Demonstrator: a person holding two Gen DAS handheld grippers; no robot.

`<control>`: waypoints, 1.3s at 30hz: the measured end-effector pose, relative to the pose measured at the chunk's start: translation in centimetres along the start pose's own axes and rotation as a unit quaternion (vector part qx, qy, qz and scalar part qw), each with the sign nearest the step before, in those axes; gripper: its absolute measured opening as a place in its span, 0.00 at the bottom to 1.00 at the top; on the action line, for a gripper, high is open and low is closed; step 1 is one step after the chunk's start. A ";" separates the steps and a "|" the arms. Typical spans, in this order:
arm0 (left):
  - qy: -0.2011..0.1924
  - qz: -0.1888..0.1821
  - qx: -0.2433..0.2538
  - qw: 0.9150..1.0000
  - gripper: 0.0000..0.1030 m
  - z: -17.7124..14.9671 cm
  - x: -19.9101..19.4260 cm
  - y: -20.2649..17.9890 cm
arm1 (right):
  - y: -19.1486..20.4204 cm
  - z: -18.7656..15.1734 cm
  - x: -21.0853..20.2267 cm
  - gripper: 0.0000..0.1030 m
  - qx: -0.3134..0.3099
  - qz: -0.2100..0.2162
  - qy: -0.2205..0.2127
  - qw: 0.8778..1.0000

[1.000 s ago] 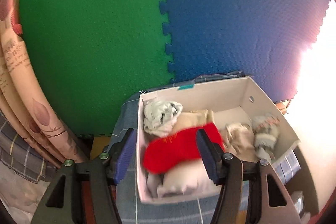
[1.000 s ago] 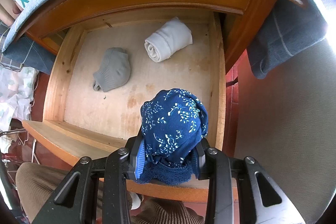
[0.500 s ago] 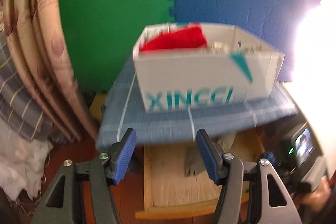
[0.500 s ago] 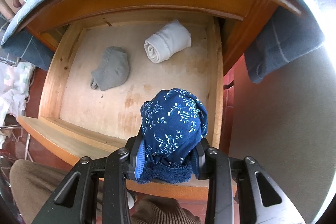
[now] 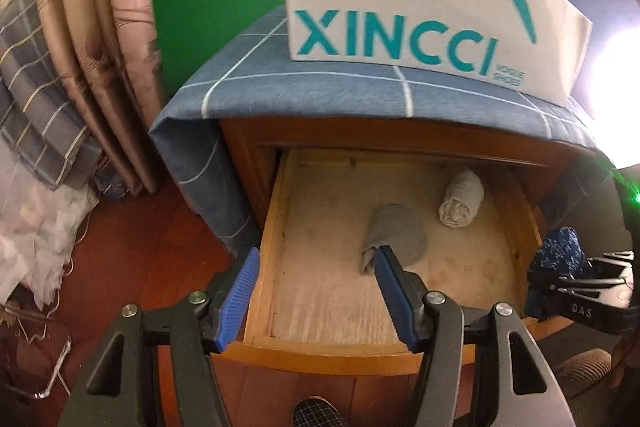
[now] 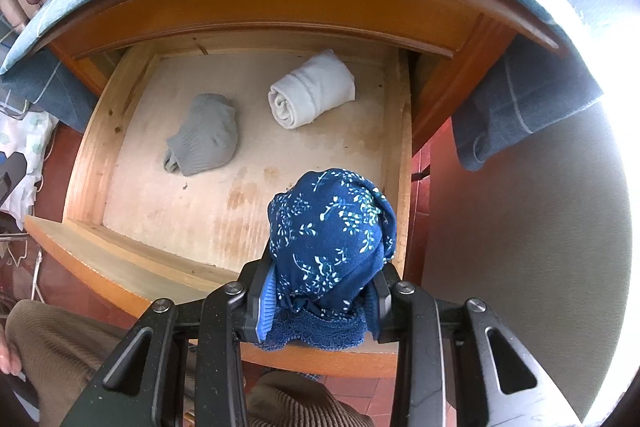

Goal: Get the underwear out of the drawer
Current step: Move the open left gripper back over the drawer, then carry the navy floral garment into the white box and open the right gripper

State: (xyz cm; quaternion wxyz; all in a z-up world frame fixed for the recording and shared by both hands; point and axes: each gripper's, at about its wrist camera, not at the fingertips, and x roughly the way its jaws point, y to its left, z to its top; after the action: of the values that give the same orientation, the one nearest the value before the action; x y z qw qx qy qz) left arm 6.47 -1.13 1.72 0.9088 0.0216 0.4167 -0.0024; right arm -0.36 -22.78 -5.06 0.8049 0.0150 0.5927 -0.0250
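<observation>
Two claws work this drawer (image 6: pixel 396 131): nearest, the right gripper (image 6: pixel 320 301) clenches the blue floral underwear (image 6: pixel 332 231) above its front corner, lifted clear. The left gripper (image 5: pixel 316 291) hangs spread and empty, aimed at the grey piece (image 5: pixel 396 237); beyond lies the pale roll (image 5: pixel 460 205).

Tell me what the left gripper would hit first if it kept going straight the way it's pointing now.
Probably the bare drawer floor, since the open left gripper aims down into the drawer. The grey sock lies just off its right finger and might be brushed; depth is unclear.
</observation>
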 end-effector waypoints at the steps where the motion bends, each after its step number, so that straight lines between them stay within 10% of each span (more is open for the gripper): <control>1: -0.002 0.008 -0.003 1.000 0.59 -0.2 0.1 0.0 | 0.1 0.0 0.0 0.31 -0.001 -0.001 -0.001 1.000; 22: -0.018 0.007 -0.034 0.999 0.59 -0.6 0.2 1.6 | -2.1 3.1 -10.7 0.32 0.017 0.064 -0.106 0.992; 39: -0.010 -0.001 -0.049 0.999 0.59 -0.6 0.6 2.2 | -0.8 16.7 -24.4 0.32 -0.029 0.041 -0.227 0.973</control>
State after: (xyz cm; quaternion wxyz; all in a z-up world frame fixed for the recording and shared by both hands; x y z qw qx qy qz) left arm 6.41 1.09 0.97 0.9130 -0.0231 0.4069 0.0168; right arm 8.35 -23.94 23.19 0.9188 0.0099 0.3939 0.0222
